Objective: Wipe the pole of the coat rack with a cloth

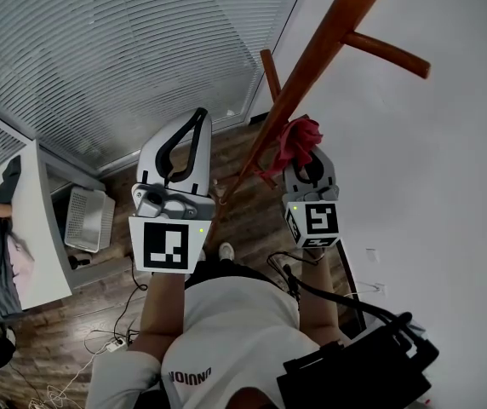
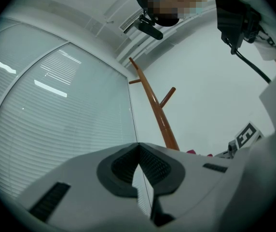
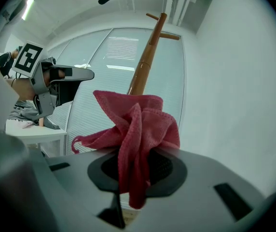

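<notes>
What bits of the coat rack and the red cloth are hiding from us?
Head view: the top of the pole is cut off by the upper edge, and its foot is behind the left gripper.
Right gripper view: the red cloth in the right gripper covers the lower pole, so contact cannot be told.
Left gripper view: that gripper's own body hides the pole's bottom.

The dark wood-plank floor [image 1: 65,322] carries a white slatted basket [image 1: 88,217] just beside a white desk [image 1: 39,228]. A white power strip [image 1: 114,344] and loose cables [image 1: 65,382] lie on the boards. The coat rack [image 1: 312,58] runs down to the same floor.
</notes>
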`<act>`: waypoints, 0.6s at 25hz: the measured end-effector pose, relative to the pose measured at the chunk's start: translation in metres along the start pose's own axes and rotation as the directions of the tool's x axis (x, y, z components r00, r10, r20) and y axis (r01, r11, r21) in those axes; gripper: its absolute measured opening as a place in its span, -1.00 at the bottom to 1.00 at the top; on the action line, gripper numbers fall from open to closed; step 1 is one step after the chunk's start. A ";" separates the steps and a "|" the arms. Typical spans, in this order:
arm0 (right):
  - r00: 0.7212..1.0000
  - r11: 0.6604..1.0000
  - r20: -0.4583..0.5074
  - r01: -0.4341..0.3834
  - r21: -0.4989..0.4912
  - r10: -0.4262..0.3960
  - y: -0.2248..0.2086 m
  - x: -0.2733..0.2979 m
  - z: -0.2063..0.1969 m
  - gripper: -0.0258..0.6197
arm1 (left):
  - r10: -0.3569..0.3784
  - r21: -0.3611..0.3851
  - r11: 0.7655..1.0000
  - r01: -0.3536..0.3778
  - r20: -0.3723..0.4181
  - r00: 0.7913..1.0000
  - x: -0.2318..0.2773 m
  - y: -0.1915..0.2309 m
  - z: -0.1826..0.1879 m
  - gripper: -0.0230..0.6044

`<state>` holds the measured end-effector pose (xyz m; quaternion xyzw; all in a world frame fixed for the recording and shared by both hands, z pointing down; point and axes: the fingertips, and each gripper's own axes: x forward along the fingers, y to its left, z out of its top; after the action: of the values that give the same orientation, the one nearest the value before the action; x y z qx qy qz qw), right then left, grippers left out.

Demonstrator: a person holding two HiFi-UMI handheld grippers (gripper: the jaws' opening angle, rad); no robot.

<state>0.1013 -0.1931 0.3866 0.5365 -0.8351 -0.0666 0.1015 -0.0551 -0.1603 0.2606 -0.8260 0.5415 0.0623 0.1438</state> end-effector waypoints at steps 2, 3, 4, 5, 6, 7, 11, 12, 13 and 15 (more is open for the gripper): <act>1.000 1.000 0.001 0.002 0.000 -0.002 -0.001 -0.001 0.001 -0.65 | 0.000 -0.004 1.000 0.000 0.001 1.000 0.000 -0.001 0.001 -0.93; 1.000 1.000 0.001 0.004 0.000 -0.004 -0.002 -0.001 0.002 -0.65 | -0.002 -0.004 1.000 0.002 0.000 1.000 0.001 -0.001 0.000 -0.93; 1.000 1.000 0.002 0.005 0.000 -0.005 -0.003 -0.001 0.001 -0.65 | -0.003 -0.004 1.000 0.003 -0.002 1.000 0.001 -0.002 0.000 -0.93; 1.000 1.000 0.003 0.007 0.000 -0.007 -0.003 -0.001 0.001 -0.65 | -0.004 -0.003 1.000 0.004 -0.001 1.000 0.001 -0.002 -0.001 -0.93; 1.000 1.000 0.004 0.008 0.001 -0.008 -0.004 -0.001 0.000 -0.65 | -0.003 -0.002 1.000 0.003 0.002 1.000 0.001 -0.002 -0.001 -0.93; 1.000 1.000 0.005 0.009 0.001 -0.009 -0.004 0.000 0.000 -0.65 | -0.001 -0.002 1.000 0.001 0.005 1.000 0.001 -0.002 -0.001 -0.93; 1.000 1.000 0.010 0.009 -0.001 -0.009 -0.005 0.000 0.003 -0.65 | 0.003 -0.005 1.000 -0.003 0.005 1.000 0.002 0.000 -0.001 -0.93; 1.000 1.000 0.011 0.010 -0.003 -0.010 -0.006 0.000 0.004 -0.65 | 0.005 -0.007 1.000 -0.005 0.009 1.000 0.002 0.000 0.000 -0.93; 1.000 1.000 0.012 0.010 -0.004 -0.010 -0.006 0.000 0.005 -0.65 | 0.006 -0.008 1.000 -0.006 0.011 1.000 0.002 0.000 0.001 -0.93; 1.000 1.000 0.013 0.012 -0.006 -0.011 -0.008 0.000 0.006 -0.65 | 0.005 -0.007 1.000 -0.005 0.012 1.000 0.004 -0.001 0.001 -0.93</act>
<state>0.1074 -0.1965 0.3794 0.5406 -0.8324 -0.0729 0.0973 -0.0527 -0.1632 0.2587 -0.8248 0.5424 0.0695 0.1439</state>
